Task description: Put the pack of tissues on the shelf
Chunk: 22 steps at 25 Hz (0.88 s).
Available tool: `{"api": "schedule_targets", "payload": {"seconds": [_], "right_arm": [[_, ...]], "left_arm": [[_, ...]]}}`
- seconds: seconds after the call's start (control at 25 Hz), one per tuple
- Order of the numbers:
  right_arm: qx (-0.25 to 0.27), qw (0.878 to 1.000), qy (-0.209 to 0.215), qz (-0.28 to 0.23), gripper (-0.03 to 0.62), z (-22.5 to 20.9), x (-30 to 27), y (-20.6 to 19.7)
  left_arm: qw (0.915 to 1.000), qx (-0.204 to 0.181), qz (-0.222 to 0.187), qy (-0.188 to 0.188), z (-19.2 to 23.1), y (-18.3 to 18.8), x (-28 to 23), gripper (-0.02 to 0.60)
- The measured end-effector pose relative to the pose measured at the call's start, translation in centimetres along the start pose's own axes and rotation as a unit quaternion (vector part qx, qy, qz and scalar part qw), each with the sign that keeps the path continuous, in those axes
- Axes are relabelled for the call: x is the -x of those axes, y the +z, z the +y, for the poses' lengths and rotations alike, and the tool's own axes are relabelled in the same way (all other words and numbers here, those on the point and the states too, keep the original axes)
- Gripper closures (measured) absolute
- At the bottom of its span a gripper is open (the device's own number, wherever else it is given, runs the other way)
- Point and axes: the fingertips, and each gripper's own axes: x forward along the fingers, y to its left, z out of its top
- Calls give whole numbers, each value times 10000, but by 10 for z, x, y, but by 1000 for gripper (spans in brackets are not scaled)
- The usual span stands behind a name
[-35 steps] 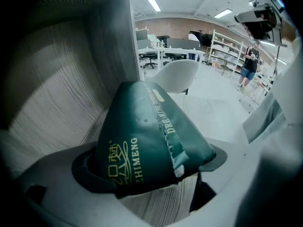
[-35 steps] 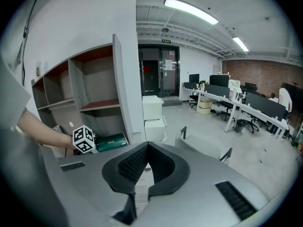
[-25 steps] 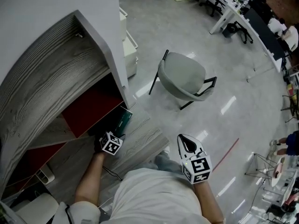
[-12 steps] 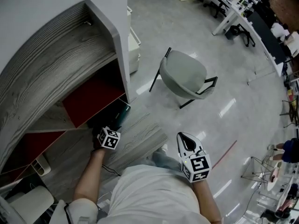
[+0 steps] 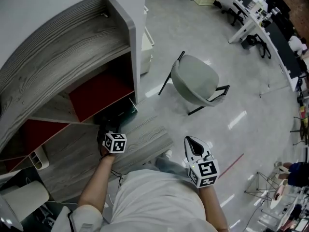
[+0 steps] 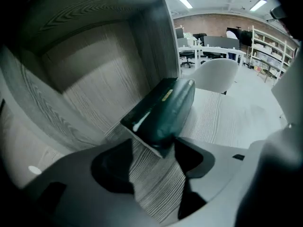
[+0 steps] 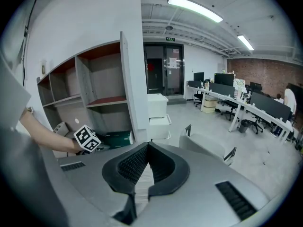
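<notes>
Left hand-held gripper [image 5: 109, 127] open at the pack of tissues [image 5: 120, 115] on the shelf [image 5: 147, 140]; right hand-held gripper [image 5: 192, 145] shut and empty.

Head view: the dark green pack of tissues lies on the lowest grey wood-grain board, under the red-backed compartment, with the left hand-held gripper just in front of it and the right one held well apart, over the floor near a grey chair [image 5: 194, 80]. Left gripper view: the pack of tissues [image 6: 166, 109] rests flat on the shelf [image 6: 215, 119], its near corner between the jaw tips of the left hand-held gripper [image 6: 154, 157]; the jaws have just been closing and are partly open, not clamped on it. Right gripper view: the right hand-held gripper [image 7: 147, 148] has its jaws together with nothing between them; the pack of tissues [image 7: 114, 139] shows in the bottom compartment.
</notes>
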Motion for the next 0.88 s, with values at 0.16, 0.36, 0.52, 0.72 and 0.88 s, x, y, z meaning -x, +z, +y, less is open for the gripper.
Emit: {"api": "schedule_targets", "payload": {"seconds": [0.16, 0.36, 0.52, 0.72, 0.88], "right_arm": [[-6, 10000, 28, 0, 566, -2, 0, 0], [-12, 10000, -11, 4, 566, -5, 0, -2], [-67, 9999, -113, 4, 566, -13, 3, -3], [-126, 9997, -224, 7, 566, -19, 7, -6], [-154, 9993, -335, -1, 566, -24, 12, -6]], "left_arm": [[9997, 205, 97, 85, 1, -2, -4, 387], [9975, 697, 55, 47, 4, 8, -15, 402], [9951, 969, 68, 154, 10, 18, -23, 410], [9920, 1214, 120, 314, 22, 31, -35, 410], [9886, 1336, 402, 567, 35, 24, -54, 408]]}}
